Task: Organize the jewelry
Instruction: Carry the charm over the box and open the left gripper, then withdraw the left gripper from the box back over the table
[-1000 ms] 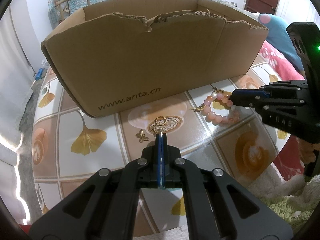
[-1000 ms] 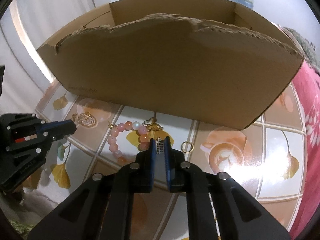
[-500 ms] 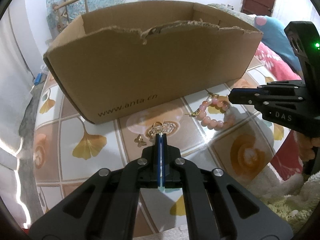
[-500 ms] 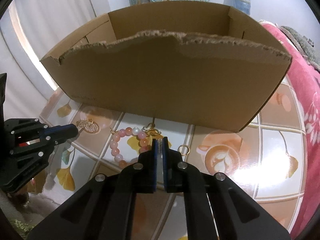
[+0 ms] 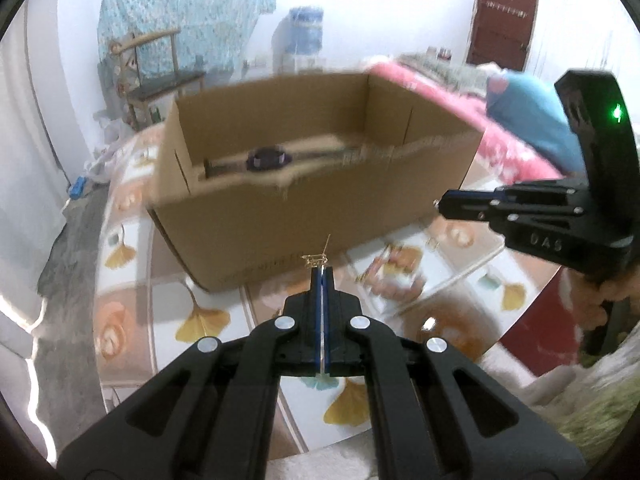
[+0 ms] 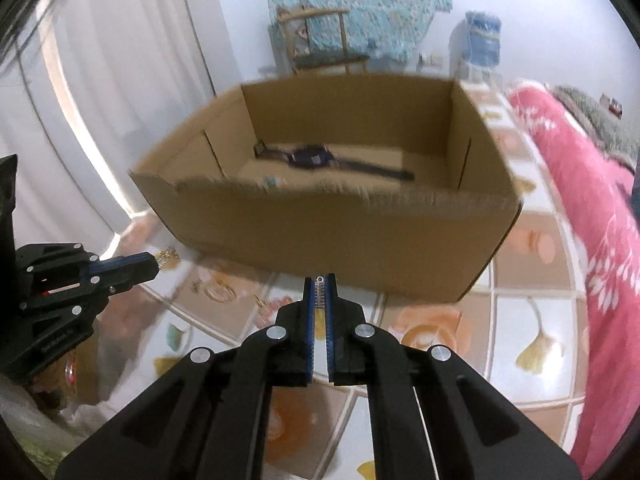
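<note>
A: What is the left gripper point(image 5: 320, 270) carrying?

B: Its fingers are pressed together on a small gold earring point(image 5: 316, 257), held in the air in front of the cardboard box point(image 5: 280, 208). The piece is too fine to make out in detail.

A: And the right gripper point(image 6: 320, 280)?

B: Pinching a thin silvery earring point(image 6: 319, 294) upright between its pads, also in the air short of the box's torn near wall.

A: Anything in the box?

B: A dark watch point(image 6: 312, 158) lies flat on its floor, blurred. The top is open.

A: What remains on the counter point(image 6: 532, 320)?

B: A pink bead bracelet point(image 5: 394, 276), smeared by motion, lies between the two grippers. The box hides the counter behind it.
</note>
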The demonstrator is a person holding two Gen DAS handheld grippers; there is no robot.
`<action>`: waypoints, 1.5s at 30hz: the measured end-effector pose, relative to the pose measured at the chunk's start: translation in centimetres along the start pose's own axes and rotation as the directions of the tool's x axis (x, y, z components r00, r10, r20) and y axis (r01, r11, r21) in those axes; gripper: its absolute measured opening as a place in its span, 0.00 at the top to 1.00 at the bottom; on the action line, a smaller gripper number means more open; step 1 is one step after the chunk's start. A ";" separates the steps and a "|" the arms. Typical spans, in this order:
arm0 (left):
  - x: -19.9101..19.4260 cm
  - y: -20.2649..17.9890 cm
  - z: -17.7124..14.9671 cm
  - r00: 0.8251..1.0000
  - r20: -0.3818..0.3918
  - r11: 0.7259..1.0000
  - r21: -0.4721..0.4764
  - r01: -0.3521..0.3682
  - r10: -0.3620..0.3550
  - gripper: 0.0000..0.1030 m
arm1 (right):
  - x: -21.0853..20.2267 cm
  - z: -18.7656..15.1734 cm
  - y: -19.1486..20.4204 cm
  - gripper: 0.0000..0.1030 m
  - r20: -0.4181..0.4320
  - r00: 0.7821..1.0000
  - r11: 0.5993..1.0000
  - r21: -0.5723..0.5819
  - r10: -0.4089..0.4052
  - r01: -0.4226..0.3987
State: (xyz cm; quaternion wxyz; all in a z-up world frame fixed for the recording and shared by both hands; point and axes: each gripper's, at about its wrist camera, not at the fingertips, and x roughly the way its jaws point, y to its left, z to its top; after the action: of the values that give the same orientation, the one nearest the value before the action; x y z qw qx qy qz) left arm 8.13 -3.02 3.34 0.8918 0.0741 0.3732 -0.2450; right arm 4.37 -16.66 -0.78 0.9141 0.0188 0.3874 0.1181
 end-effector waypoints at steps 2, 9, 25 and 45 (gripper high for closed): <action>-1.3 -0.1 1.1 0.999 0.046 1.000 0.006 0.013 -0.013 1.00 | -1.3 1.0 0.0 0.95 0.042 0.999 1.000 -0.011 0.013 -0.012; -3.1 -0.1 6.9 0.975 0.208 0.996 0.063 0.069 -0.081 1.00 | -3.8 5.6 0.4 0.95 0.201 0.978 0.996 -0.077 0.055 -0.040; 11.7 1.6 13.1 0.988 -0.113 0.992 -0.078 0.096 -0.105 1.00 | 8.6 11.6 -4.1 0.95 -0.091 0.994 0.998 -0.008 -0.064 0.064; 7.3 2.8 13.4 1.000 -0.027 0.995 -0.100 -0.007 0.004 0.39 | 4.6 12.0 -5.1 0.49 0.049 0.998 0.994 0.102 -0.046 0.041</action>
State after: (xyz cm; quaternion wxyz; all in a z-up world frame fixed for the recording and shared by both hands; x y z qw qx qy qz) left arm 22.30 -7.58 7.58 0.8899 0.0334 0.3968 -0.2225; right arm 17.05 -19.83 3.75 0.9241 0.0594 0.3695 0.0778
